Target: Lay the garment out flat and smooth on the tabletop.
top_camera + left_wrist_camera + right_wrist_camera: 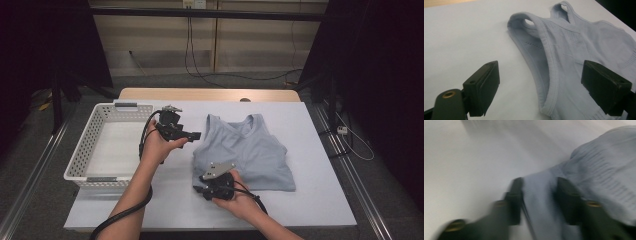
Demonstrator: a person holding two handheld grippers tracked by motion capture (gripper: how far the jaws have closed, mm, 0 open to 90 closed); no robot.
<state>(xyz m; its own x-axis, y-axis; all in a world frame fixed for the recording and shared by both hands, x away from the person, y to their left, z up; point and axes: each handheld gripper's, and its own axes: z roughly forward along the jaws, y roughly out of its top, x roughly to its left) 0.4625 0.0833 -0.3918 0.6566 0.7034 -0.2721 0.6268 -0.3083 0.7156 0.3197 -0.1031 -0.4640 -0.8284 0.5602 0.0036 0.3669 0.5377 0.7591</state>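
A light blue tank top [245, 150] lies flat on the white table cover, straps toward the far side. My left gripper [192, 135] hovers just left of the top's near shoulder strap, open with nothing between its jaws. In the left gripper view the ribbed armhole edge of the tank top [579, 50] runs under the gap of the left gripper [540, 77]. My right gripper [200, 187] is at the top's lower left hem corner. The right gripper view is blurred, but the right gripper [539, 192] has a fold of the tank top [604, 165] pinched between its jaws.
A white slotted plastic basket [92, 135] stands at the left of the table, beside the left hand. The white table cover [310, 200] has bare room in front of and to the right of the top. Cables hang over the floor beyond the far edge.
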